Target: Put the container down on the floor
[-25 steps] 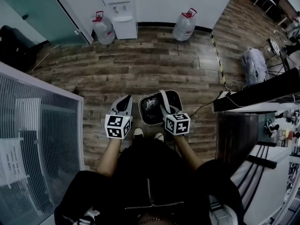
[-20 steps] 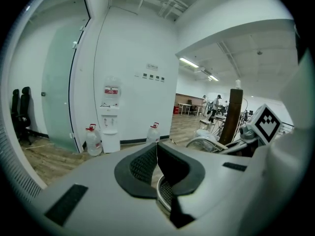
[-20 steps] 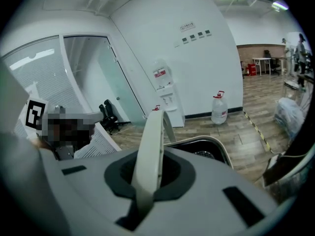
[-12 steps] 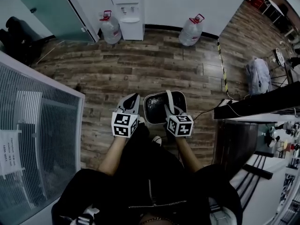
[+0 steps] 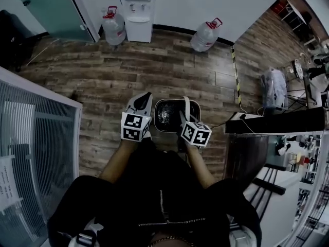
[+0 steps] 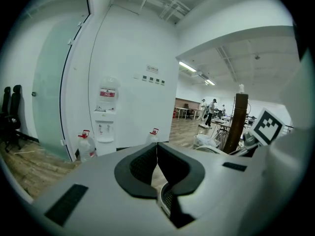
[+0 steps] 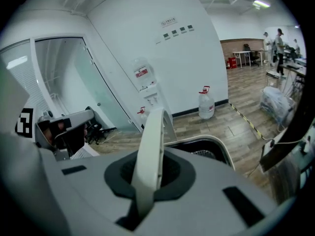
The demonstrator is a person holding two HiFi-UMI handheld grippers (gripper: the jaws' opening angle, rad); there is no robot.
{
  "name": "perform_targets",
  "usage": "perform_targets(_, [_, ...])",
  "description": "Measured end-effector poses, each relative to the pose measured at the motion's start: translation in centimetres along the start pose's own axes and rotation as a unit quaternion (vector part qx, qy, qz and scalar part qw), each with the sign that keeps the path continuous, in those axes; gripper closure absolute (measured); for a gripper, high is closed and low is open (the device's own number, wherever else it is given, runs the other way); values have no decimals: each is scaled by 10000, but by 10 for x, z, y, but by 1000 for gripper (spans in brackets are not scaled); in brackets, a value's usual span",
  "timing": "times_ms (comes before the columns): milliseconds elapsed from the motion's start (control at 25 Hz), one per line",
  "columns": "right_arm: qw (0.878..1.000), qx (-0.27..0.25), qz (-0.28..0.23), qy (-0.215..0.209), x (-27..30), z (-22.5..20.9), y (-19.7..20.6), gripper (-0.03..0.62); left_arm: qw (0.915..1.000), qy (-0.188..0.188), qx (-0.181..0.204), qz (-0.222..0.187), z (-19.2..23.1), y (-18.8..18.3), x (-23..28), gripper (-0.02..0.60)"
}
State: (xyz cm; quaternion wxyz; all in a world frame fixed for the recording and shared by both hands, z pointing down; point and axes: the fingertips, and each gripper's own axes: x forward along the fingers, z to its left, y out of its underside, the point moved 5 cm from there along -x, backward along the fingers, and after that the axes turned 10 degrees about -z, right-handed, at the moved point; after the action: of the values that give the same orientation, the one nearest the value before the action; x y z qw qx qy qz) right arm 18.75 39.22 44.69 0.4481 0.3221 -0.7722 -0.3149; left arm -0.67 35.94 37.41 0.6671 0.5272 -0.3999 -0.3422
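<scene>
Two tools low over a wood-plank floor (image 5: 169, 71), in front of a person in dark clothes. At far left, a ribbed translucent panel (image 5: 36, 133) with a taped sheet of paper (image 5: 6, 176), print too small to read. Behind it, a frosted green glass door (image 5: 46, 6).

Against the white back wall, a water bottle (image 5: 113, 25) with a red cap, then a white water dispenser (image 5: 138, 9) bearing a red label, unreadable, then a second bottle (image 5: 204, 35). Higher on that wall, a small sign (image 6: 153, 69) above a row of dark plates (image 6: 151, 79), all illegible.

Nearer, left tool (image 5: 145, 98) clenched on nothing, pads pressed together, just left of the container (image 5: 169, 115). Dark mesh inside a pale rim, hanging between both tools, close in front of the person's legs; unclear whether touching the floor. Right tool (image 5: 183, 117) clamped on the container's white handle (image 5: 186, 107), upright between its pads. Black-and-white square markers on both cubes.

Further right, yellow-and-black tape (image 5: 237, 71) along the floor, a pale bag (image 5: 275, 84), and a dark surface (image 5: 280, 121) with cables beside it. Beyond, an open office with standing people (image 6: 212, 109).
</scene>
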Motion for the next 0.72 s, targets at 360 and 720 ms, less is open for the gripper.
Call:
perform_targets(360, [9994, 108, -277, 159, 42, 18, -35, 581, 9998, 218, 22, -4, 43, -13, 30, 566])
perform_targets(720, [9996, 26, -267, 104, 73, 31, -57, 580, 9994, 350, -57, 38, 57, -18, 55, 566])
